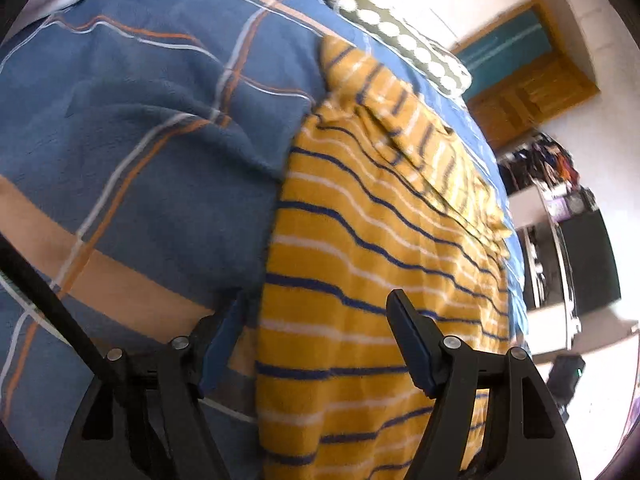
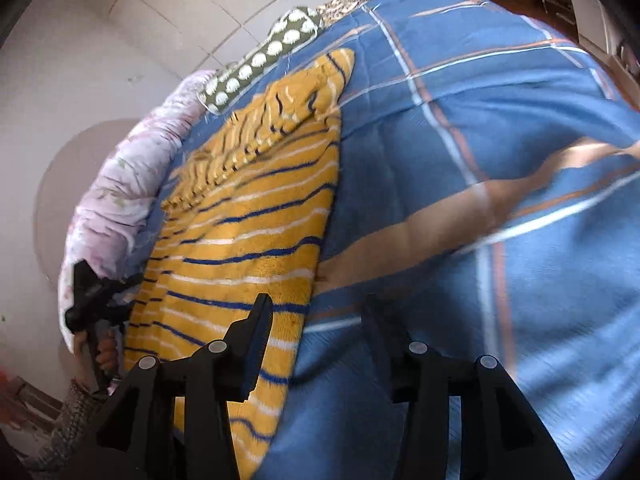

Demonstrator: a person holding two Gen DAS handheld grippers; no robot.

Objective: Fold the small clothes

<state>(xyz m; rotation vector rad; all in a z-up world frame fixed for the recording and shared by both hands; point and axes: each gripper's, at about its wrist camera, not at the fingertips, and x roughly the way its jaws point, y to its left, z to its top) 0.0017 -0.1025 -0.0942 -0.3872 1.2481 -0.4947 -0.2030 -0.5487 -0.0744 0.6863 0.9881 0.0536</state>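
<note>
A yellow garment with blue and white stripes (image 1: 360, 248) lies flat on a blue plaid bedspread (image 1: 140, 120), a sleeve folded across its far part. My left gripper (image 1: 316, 320) is open and empty, its jaws straddling the garment's near left edge. In the right wrist view the garment (image 2: 248, 216) lies left of centre on the bedspread (image 2: 460, 160). My right gripper (image 2: 316, 320) is open and empty over the garment's right edge. The left gripper (image 2: 86, 300) shows at the far left, held by a hand.
A green cushion with white dots (image 1: 400, 36) lies at the bed's far edge, also in the right wrist view (image 2: 260, 60). A pink floral quilt (image 2: 120, 184) lies beside the garment. A wooden door (image 1: 520, 76) and cluttered shelves (image 1: 560, 220) stand beyond the bed.
</note>
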